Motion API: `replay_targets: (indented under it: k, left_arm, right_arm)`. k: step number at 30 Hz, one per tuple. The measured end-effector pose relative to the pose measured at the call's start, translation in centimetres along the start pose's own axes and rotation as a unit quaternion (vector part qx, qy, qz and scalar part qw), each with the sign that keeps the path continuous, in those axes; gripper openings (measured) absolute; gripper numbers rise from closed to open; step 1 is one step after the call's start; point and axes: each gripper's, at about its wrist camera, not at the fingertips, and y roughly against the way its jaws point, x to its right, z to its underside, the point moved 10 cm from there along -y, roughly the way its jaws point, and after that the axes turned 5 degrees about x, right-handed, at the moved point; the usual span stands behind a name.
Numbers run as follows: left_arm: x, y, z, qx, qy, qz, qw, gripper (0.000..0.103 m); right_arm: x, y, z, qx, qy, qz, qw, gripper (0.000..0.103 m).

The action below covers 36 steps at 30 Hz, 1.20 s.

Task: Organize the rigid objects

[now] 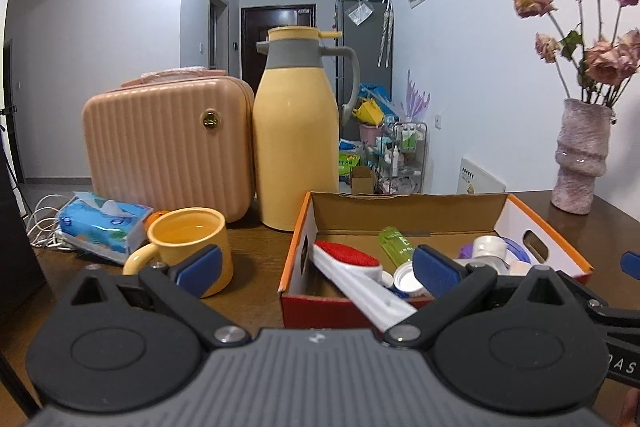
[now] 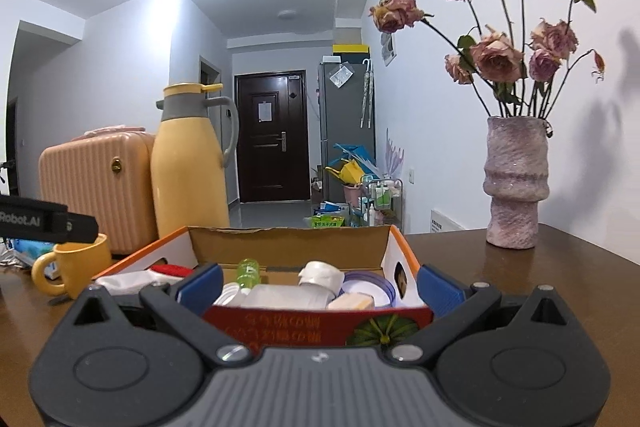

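An open cardboard box (image 1: pixel 552 227) (image 2: pixel 404 255) with orange edges sits on the brown table. Inside lie a white brush with a red pad (image 1: pixel 352 267), a green bottle (image 1: pixel 396 243) (image 2: pixel 248 269), a white lid (image 1: pixel 408 277), a white roll (image 2: pixel 322 277) and a purple-rimmed container (image 2: pixel 370 287). My left gripper (image 1: pixel 316 267) stands open just before the box's near left corner, nothing between its fingers. My right gripper (image 2: pixel 320 287) is open too, its blue pads astride the box's near end. A yellow mug (image 1: pixel 192 247) (image 2: pixel 74 263) stands left of the box.
A yellow thermos jug (image 1: pixel 296 131) (image 2: pixel 190 163) and a pink ribbed case (image 1: pixel 168 143) (image 2: pixel 100 179) stand behind the mug. A tissue pack (image 1: pixel 100 223) lies at the left. A pink vase of dried roses (image 1: pixel 580 155) (image 2: pixel 514 183) stands at the back right.
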Motion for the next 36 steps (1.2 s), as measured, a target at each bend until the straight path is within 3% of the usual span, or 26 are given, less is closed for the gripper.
replay_targets:
  k: [9,15,23,36]
  left_arm:
    - [-1.1,7.5,0.8,0.032,0.005,0.002,0.9995,0.103]
    - [-1.7,14.0,1.7,0.057,0.018,0.027,0.9978,0.103]
    - [-2.3,18.7,5.3,0.035,0.015,0.03,0.9988,0.103]
    - [-2.5,23.5,8.9,0.01,0.014,0.036,0.9992,0.103]
  right_arm:
    - [-0.4,7.5,-0.5,0.014,0.002,-0.017,1.0,0.103]
    - [-0.7,14.6,-1.0,0.026,0.016,-0.038,0.999,0.103]
    - [-0.9,21.7,-0.4,0.028,0.031,-0.049,0.998,0.103]
    - [-0.8,25.8,3.2,-0.018,0.009,-0.043,0.999,0.103]
